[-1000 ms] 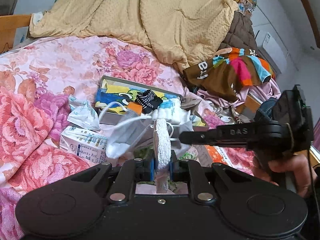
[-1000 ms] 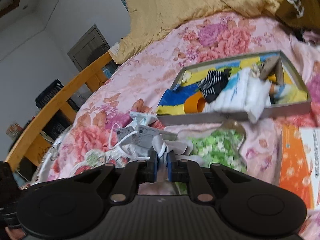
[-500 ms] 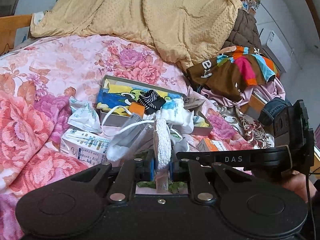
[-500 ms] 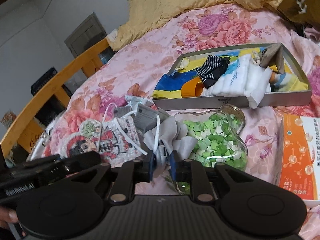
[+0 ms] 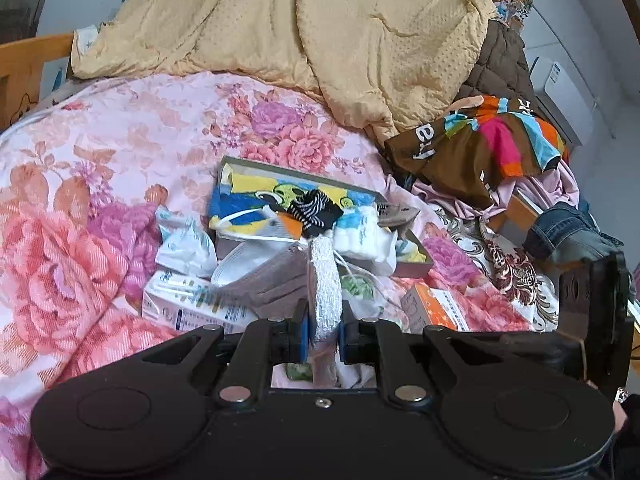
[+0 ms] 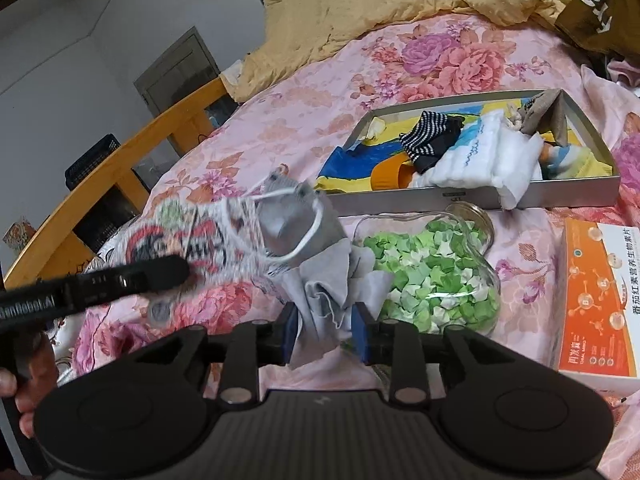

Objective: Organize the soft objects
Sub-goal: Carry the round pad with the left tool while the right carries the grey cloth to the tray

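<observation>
Grey mask [image 6: 304, 240] between tools

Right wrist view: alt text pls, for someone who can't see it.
The right tongs, jaws just parted, loosely straddle a grey cloth on a pink floral bedspread, while the left tongs grip a printed face mask. Behind lie a glass jar of green paper stars and a tray of folded soft items.

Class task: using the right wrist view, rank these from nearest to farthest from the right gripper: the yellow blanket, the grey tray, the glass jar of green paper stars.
Measured from the right gripper:
1. Glass jar of green paper stars: just ahead, slightly right.
2. Grey tray: behind the jar, right.
3. Yellow blanket: far end of the bed.
</observation>
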